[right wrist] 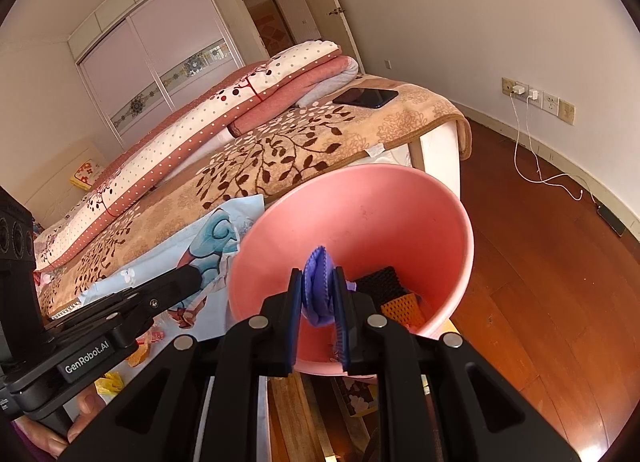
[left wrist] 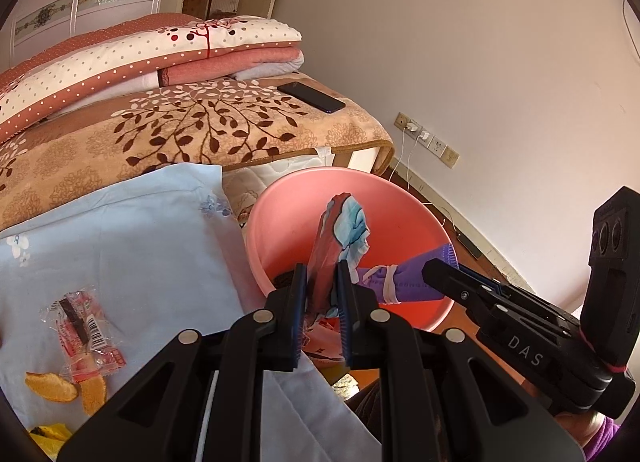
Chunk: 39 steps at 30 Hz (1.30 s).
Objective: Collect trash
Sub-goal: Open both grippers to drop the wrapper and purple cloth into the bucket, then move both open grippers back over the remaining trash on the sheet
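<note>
My left gripper [left wrist: 322, 282] is shut on a red and blue printed wrapper [left wrist: 340, 234] and holds it over the near rim of a pink plastic basin [left wrist: 296, 206]. My right gripper [right wrist: 318, 294] is shut on a purple cloth [right wrist: 318, 282] tied with a white band [left wrist: 388, 282], reaching into the same basin [right wrist: 360, 206] from the right. A black and an orange mesh piece [right wrist: 396, 298] lie inside the basin. On the pale blue sheet [left wrist: 120, 246] lie a clear red snack wrapper [left wrist: 86, 326] and orange peel pieces [left wrist: 66, 386].
The basin sits off the bed's edge above a wooden floor [right wrist: 540, 262]. A folded quilt [left wrist: 140, 58] and a black phone [left wrist: 312, 97] lie on the brown leaf blanket [left wrist: 180, 130]. Chargers and cables hang from wall sockets [right wrist: 532, 96]. Yellow scraps [left wrist: 48, 434] lie at the sheet's near corner.
</note>
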### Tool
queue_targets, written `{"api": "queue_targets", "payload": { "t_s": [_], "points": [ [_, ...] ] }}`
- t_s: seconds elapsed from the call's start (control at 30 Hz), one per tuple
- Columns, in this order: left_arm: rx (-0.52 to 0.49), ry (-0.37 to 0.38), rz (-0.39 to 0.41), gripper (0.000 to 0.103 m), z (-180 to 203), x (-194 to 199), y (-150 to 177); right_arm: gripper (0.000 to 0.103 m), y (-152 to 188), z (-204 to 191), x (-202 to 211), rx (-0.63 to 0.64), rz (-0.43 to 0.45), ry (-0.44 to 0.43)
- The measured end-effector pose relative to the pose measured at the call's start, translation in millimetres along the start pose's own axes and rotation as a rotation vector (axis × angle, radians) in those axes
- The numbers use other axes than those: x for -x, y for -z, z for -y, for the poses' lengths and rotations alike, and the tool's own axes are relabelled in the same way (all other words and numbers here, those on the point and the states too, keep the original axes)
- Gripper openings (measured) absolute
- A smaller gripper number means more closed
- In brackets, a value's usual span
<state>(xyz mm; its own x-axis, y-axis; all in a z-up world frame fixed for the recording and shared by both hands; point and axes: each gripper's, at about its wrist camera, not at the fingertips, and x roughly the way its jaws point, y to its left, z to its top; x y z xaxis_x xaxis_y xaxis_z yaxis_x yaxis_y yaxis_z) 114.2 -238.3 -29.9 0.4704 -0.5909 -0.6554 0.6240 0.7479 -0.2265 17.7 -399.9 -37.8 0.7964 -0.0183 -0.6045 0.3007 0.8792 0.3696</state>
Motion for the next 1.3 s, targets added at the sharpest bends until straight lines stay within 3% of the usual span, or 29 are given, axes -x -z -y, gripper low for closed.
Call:
{"api": "queue_targets", "payload": {
  "t_s": [0.37, 0.47, 0.53, 0.57, 0.7, 0.9, 1.3],
  "points": [
    [-0.003, 0.005, -0.025, 0.016, 12, -23, -7, 0.014, 1, 16, -5, -0.019, -0.002, 0.013],
    [0.002, 0.012, -0.035, 0.025, 13, -27, -8, 0.014, 1, 18, -6, -0.02, -0.003, 0.015],
    [0.005, 0.011, -0.036, 0.043, 14, -28, -8, 0.015, 1, 18, -6, -0.024, -0.005, 0.016],
    [0.004, 0.011, -0.034, 0.043, 15, -27, -7, 0.015, 2, 18, -6, -0.026, -0.007, 0.016],
    [-0.011, 0.004, -0.028, 0.044, 16, -25, -7, 0.017, 2, 20, -7, -0.035, -0.012, 0.011],
    [-0.003, 0.002, -0.033, 0.044, 13, -20, -4, 0.04, 2, 15, -3, -0.025, 0.008, 0.012],
    [0.0, -0.031, 0.021, 0.044, 3, 12, 4, 0.04, 7, -7, 2, 0.011, 0.002, -0.02]
  ]
}}
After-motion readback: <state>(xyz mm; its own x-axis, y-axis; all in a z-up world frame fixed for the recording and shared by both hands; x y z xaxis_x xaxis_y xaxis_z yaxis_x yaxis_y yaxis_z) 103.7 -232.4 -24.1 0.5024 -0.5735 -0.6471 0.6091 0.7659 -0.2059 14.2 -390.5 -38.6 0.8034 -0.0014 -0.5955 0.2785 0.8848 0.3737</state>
